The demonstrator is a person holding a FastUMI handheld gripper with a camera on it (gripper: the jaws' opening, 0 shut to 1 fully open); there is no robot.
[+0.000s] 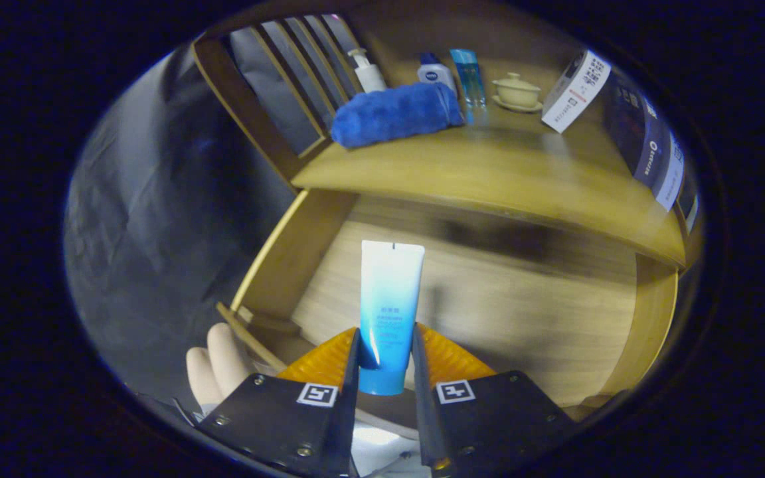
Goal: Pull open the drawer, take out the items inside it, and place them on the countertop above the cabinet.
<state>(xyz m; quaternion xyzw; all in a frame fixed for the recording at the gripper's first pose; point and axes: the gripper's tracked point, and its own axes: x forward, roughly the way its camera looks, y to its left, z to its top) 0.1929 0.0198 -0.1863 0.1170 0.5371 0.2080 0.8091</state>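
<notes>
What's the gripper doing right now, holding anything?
Gripper: closed on the blue-and-white tube, both fingers pressing its lower part, held above the open drawer.

Gripper (pixel 386 355) closed, both fingers (pixel 329 362) pressing opposite sides of held tube (pixel 389 312). Gloved hand (pixel 216 368) visible beside left finger, lower down.

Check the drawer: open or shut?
Open. The drawer is pulled out below the countertop, its inner floor showing beyond the fingers. The gripper is shut on the blue tube.
</notes>
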